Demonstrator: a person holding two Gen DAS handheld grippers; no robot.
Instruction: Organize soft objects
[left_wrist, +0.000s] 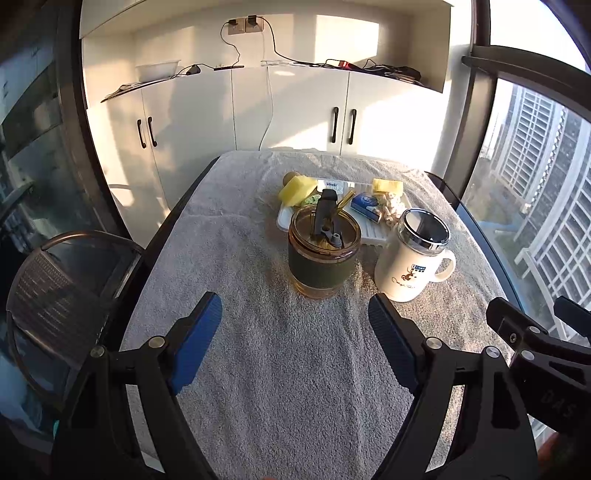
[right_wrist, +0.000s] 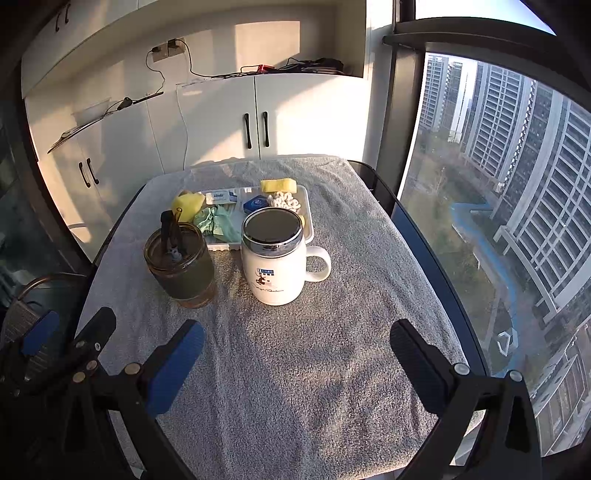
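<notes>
Right wrist view: both grippers, left gripper (left_wrist: 294, 325) and right gripper (right_wrist: 297, 341), hang wide and empty over the table's near edge; soft things sit in the white tray (right_wrist: 308, 218) at the far edge, best reached around the two cups.

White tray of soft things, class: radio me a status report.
Left claw and right claw open, empty. Yellow sponges, green cloth lie in white plastic tray, untouched. Amber glass tumbler, white lidded mug block approach.
</notes>
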